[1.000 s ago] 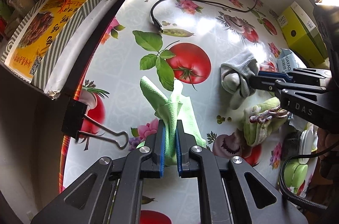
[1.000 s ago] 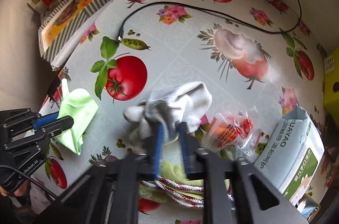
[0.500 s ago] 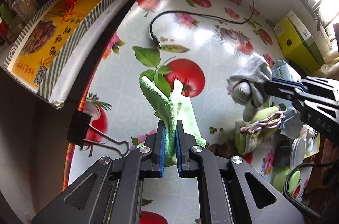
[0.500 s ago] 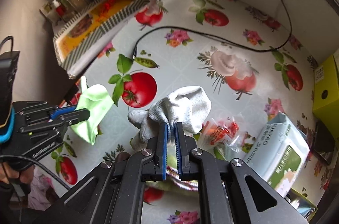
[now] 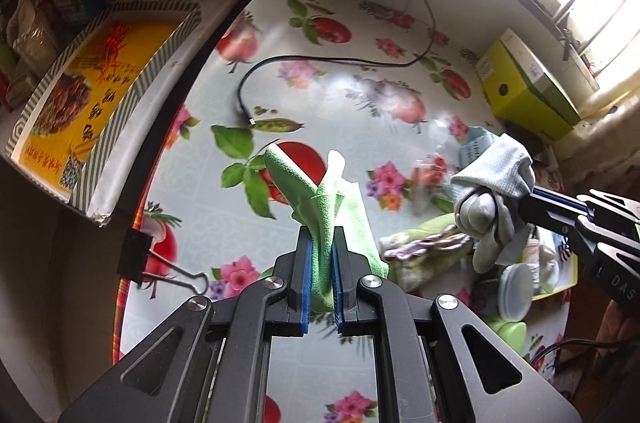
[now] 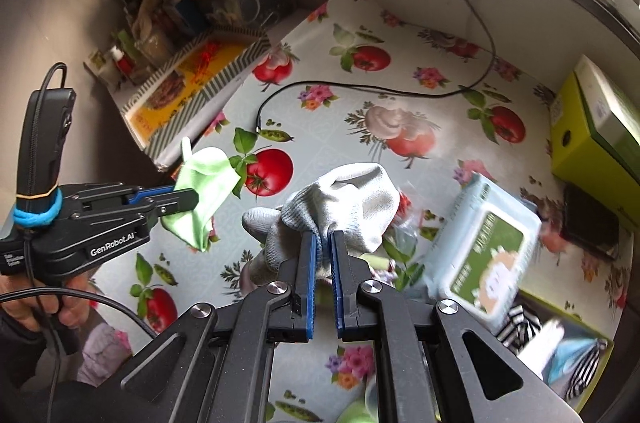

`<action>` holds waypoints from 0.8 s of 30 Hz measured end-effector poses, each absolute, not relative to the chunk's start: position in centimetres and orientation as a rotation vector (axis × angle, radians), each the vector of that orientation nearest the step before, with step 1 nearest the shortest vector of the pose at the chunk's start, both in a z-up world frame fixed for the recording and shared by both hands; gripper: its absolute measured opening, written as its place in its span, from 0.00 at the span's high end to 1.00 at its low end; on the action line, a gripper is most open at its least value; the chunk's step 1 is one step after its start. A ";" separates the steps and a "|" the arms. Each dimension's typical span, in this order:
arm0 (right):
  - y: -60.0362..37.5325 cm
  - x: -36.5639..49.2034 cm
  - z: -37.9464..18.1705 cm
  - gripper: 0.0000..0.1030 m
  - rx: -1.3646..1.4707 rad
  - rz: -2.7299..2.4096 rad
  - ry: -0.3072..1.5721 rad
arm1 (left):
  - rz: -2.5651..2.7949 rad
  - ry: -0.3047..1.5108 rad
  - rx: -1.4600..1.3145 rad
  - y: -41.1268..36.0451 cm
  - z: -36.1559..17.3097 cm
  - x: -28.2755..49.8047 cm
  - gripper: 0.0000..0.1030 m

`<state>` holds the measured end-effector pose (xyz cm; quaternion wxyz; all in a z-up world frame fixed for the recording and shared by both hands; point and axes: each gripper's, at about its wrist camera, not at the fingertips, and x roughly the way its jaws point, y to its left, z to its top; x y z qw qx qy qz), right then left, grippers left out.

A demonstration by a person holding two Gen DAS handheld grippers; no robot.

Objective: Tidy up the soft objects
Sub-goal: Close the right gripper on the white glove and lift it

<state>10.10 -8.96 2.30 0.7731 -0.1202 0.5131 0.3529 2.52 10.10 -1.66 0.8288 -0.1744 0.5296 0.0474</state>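
Cloth first: green cloth [image 5: 320, 219] is pinched in your left tool [image 5: 319, 275], hanging clear of the tabletop [image 5: 344, 103], centre of the left wrist frame. Grey glove [image 6: 340, 207] is clamped in your right tool [image 6: 322, 271], also airborne, centre of the right wrist frame; in the left wrist view it shows at right, dangling off the tool tips. Both tools clenched on fabric, nothing slipping that I can see.

Progress, my read: early to middle. Two soft items are lifted, neither is placed. No clear drop spot is visible for them. A tray [image 6: 600, 347] at lower right of the right wrist frame holds striped fabric [image 6: 516, 327], possibly the collection point, but I can't confirm.

Still loose on the tabletop: a green and red-trimmed towel [image 5: 424, 247], right of centre in the left wrist frame, below the glove. Wipes pack [image 6: 484, 251] and a blurred crinkly wrapper [image 5: 432, 175] sit beside it. Black cable [image 6: 360, 87] runs across the upper tabletop, well apart from your load.

Left: place both held items, then get the towel.
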 end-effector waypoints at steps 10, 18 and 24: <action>-13.9 8.6 4.8 0.93 -0.177 0.711 1.070 | 0.009 1.107 -0.319 5.7 0.6 3.5 0.92; -17.2 7.8 5.7 0.93 -0.119 0.667 1.052 | -0.048 1.100 -0.268 2.0 2.2 4.4 0.92; -19.6 7.1 6.3 0.93 -0.083 0.640 1.039 | -0.088 1.093 -0.224 -0.5 3.2 5.0 0.92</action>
